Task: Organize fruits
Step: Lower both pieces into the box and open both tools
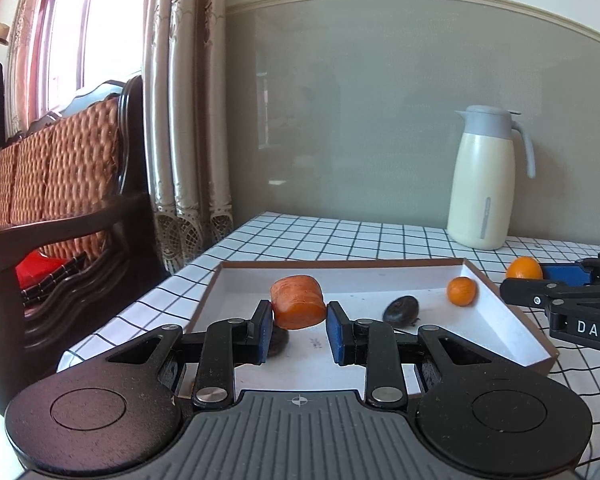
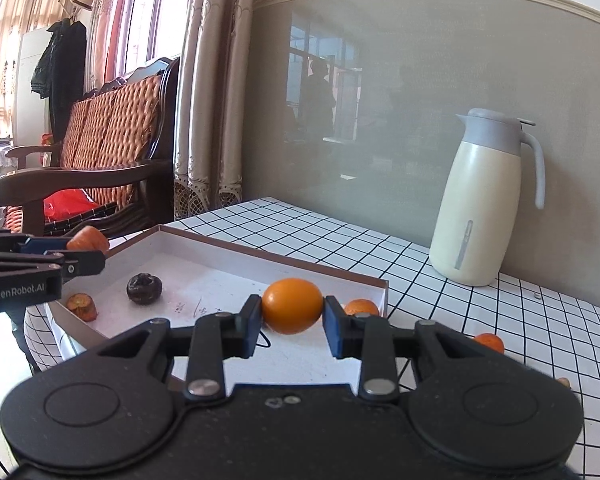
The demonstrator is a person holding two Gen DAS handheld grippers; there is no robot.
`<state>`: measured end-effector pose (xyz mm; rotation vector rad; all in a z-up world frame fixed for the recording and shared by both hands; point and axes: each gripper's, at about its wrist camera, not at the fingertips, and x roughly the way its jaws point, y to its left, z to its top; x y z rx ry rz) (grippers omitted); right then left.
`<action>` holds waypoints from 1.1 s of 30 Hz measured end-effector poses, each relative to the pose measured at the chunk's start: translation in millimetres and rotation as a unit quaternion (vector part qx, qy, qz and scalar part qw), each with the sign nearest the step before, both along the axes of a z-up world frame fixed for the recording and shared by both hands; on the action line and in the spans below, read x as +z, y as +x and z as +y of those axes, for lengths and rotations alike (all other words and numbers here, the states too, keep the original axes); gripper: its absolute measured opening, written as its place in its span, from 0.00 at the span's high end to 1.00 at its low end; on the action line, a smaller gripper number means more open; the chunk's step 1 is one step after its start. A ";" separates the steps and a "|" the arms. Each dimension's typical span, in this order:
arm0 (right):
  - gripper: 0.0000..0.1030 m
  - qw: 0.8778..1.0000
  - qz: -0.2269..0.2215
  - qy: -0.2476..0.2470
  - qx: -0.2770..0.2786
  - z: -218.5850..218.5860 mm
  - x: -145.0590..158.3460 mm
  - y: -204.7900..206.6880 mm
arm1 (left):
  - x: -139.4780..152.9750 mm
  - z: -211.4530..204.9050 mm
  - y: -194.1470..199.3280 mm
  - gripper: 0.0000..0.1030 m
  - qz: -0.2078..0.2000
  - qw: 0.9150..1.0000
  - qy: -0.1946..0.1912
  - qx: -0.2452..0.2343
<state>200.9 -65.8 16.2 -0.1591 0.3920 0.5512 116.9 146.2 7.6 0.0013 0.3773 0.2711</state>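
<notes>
While gripping a carrot chunk (image 1: 298,302) between blue pads, left tongs (image 1: 298,330) held over the white tray (image 1: 512,320) on the checked tabletop (image 1: 300,236). Farther right inside the tray: a dark fruit (image 1: 401,309), then a small orange (image 1: 461,291). Rightmost, right tongs (image 2: 292,322) clamped on an orange fruit (image 2: 292,306) above the tray's near-right part, cream jug (image 2: 480,208) standing behind.

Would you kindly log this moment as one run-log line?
left gripper: shut on carrot chunk | right gripper: shut on orange fruit | both above white tray | tray holds dark fruit
</notes>
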 end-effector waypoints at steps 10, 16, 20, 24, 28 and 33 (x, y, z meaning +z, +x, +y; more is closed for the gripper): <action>0.76 1.000 0.004 0.000 -0.003 19.1 -3.4 27.1 | -1.4 24.6 23.5 0.71 0.004 1.000 -0.004 0.011; 0.76 1.000 0.006 -0.003 -0.006 26.9 -3.5 49.1 | -4.2 36.5 43.7 0.71 0.011 1.000 -0.007 0.015; 0.76 1.000 0.018 -0.001 -0.009 29.5 -4.9 65.8 | -5.6 47.6 59.4 0.71 0.014 1.000 -0.013 0.023; 0.76 1.000 0.027 -0.002 -0.010 33.7 -8.9 78.6 | -9.4 55.4 75.3 0.71 0.025 0.999 -0.029 0.023; 0.76 0.999 0.035 -0.002 -0.010 37.7 -11.9 90.1 | -12.4 57.4 87.7 0.71 0.031 0.999 -0.030 0.026; 0.76 0.999 0.043 0.002 -0.009 39.1 -13.6 99.9 | -13.7 62.9 99.3 0.72 0.035 0.998 -0.030 0.037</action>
